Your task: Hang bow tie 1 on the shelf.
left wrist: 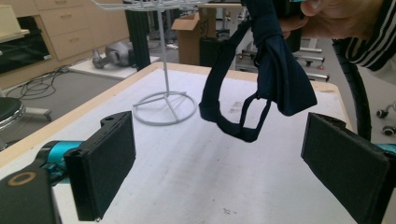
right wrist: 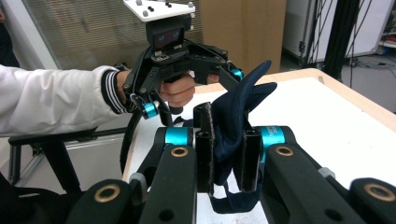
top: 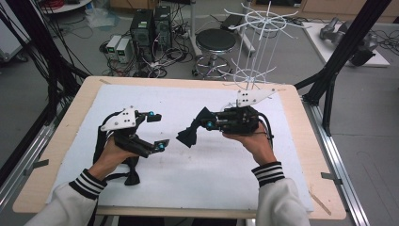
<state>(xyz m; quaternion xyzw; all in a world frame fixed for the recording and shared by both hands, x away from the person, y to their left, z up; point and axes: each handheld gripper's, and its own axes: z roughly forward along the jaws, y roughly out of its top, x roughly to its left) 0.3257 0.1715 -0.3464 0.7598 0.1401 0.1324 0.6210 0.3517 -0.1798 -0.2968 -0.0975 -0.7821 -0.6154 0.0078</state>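
Nearest us, our left gripper (top: 158,131) stands with its black padded jaws spread wide and nothing between them, just beside the dark navy fabric bow tie (top: 192,130) – which our right gripper (right wrist: 227,156) alone carries, clamped shut on its cloth, lifted off the white cloth-covered table (top: 197,179). From that bow tie the white wire display stand (top: 258,56) rises well apart, at the far edge. We judge the risk to be the loose strap loop (left wrist: 254,116) dangling under the bow tie – it could snag a jaw or a wire arm, or the thin cloth could slip from a one-sided pinch.
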